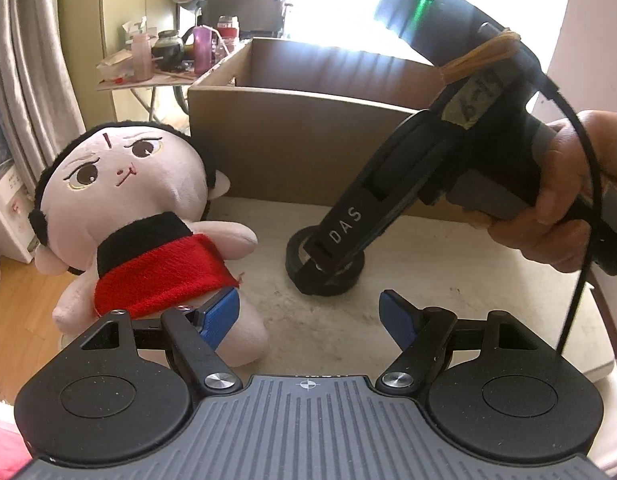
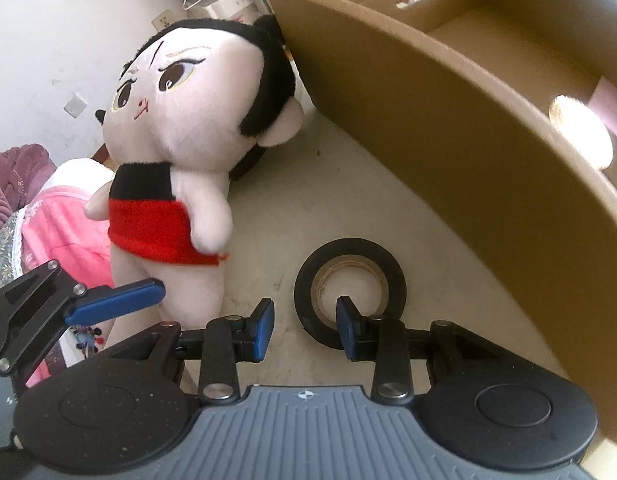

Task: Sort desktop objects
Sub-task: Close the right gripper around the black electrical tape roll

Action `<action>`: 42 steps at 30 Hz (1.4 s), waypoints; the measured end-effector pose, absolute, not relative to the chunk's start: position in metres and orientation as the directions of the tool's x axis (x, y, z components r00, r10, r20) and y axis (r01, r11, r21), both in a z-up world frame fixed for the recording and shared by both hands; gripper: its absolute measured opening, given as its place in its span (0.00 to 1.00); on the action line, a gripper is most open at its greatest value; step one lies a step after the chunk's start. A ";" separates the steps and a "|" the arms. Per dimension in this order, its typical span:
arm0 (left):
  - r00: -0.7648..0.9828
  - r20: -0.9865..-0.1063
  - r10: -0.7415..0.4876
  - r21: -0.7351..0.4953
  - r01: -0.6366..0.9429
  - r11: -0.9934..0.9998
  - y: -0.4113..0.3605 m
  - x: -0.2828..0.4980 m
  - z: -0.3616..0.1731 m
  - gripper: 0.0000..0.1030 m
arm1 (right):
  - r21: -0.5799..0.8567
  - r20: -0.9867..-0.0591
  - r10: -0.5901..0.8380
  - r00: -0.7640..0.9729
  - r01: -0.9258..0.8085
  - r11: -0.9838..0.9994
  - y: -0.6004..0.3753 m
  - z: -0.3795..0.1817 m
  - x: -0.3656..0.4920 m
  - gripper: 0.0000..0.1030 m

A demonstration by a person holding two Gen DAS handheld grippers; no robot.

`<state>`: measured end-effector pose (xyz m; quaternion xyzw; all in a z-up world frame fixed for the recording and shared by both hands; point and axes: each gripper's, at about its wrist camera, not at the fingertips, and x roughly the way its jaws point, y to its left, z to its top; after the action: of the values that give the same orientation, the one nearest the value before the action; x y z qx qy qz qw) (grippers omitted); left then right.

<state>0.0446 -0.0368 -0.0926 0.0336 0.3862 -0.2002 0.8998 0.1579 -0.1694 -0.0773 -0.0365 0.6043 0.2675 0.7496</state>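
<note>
A black tape roll [image 2: 392, 276] lies flat on the pale table [image 2: 308, 184]. My right gripper [image 2: 306, 326] stands open over its near wall, one pad in the hole and the other outside, not pressing. In the left wrist view the right gripper [image 1: 328, 266] points steeply down onto the tape roll [image 1: 328, 286]. A plush doll [image 1: 140, 184] with black hair and a red cloth sits left of the roll. My left gripper [image 1: 310, 316] is open, its left pad in front of the doll's leg. The doll [image 2: 196, 92] and one left gripper finger [image 2: 116, 300] also show in the right wrist view.
An open cardboard box [image 1: 300, 144] stands behind the tape, its wall [image 2: 448, 120] close on the right. A hand [image 1: 556, 208] holds the right gripper. Beyond the table's left edge are a wood floor [image 1: 20, 300], pink cloth [image 2: 60, 220] and a cluttered side table [image 1: 168, 56].
</note>
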 end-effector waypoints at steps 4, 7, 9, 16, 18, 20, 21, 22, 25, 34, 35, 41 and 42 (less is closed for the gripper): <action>0.618 -0.712 -0.334 -0.090 0.392 0.916 -0.038 0.043 -0.094 0.75 | 0.300 -0.921 0.375 0.108 -0.418 0.858 -0.175 -0.076 0.152 0.36; 0.615 -0.714 -0.334 -0.082 0.400 0.913 -0.041 0.042 -0.095 0.75 | 0.320 -0.917 0.386 0.096 -0.398 0.860 -0.172 -0.075 0.150 0.36; 0.616 -0.714 -0.334 -0.075 0.407 0.910 -0.043 0.039 -0.096 0.75 | 0.343 -0.912 0.401 0.088 -0.375 0.861 -0.182 -0.075 0.151 0.36; 0.596 -0.727 -0.341 -0.077 0.423 0.903 -0.050 0.040 -0.105 0.75 | 0.413 -0.850 0.480 0.216 -0.290 0.863 -0.218 -0.046 0.140 0.36; 0.591 -0.730 -0.343 -0.070 0.435 0.898 -0.055 0.041 -0.107 0.75 | 0.391 -0.856 0.454 0.247 -0.265 0.881 -0.225 -0.044 0.142 0.36; 0.589 -0.731 -0.345 -0.064 0.444 0.894 -0.060 0.043 -0.109 0.75 | 0.364 -0.867 0.426 0.260 -0.253 0.896 -0.226 -0.049 0.144 0.36; 0.587 -0.733 -0.343 -0.063 0.444 0.894 -0.063 0.045 -0.110 0.75 | 0.358 -0.870 0.418 0.260 -0.248 0.900 -0.227 -0.052 0.145 0.36; 0.585 -0.735 -0.343 -0.062 0.446 0.893 -0.066 0.048 -0.112 0.75 | 0.356 -0.873 0.414 0.258 -0.244 0.902 -0.231 -0.058 0.147 0.36; 0.568 -0.750 -0.339 -0.062 0.451 0.891 -0.073 0.054 -0.119 0.71 | 0.330 -0.883 0.393 0.258 -0.254 0.909 -0.228 -0.072 0.148 0.36; 0.533 -0.788 -0.308 -0.050 0.443 0.895 -0.084 0.066 -0.133 0.65 | 0.246 -0.904 0.335 0.266 -0.317 0.916 -0.214 -0.087 0.147 0.36; 0.531 -0.790 -0.306 -0.050 0.443 0.895 -0.085 0.067 -0.134 0.65 | 0.244 -0.906 0.333 0.263 -0.319 0.916 -0.212 -0.089 0.147 0.36; 0.539 -0.786 -0.303 -0.027 0.460 0.887 -0.090 0.069 -0.135 0.65 | 0.227 -0.914 0.317 0.252 -0.330 0.916 -0.206 -0.096 0.150 0.31; 0.539 -0.785 -0.305 -0.024 0.465 0.885 -0.091 0.068 -0.136 0.65 | 0.223 -0.916 0.313 0.250 -0.331 0.917 -0.205 -0.097 0.151 0.31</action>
<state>0.0683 -0.0907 -0.1355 0.0941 0.4263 -0.2205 0.8722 0.1508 -0.2049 -0.0968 -0.0079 0.5774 0.2038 0.7906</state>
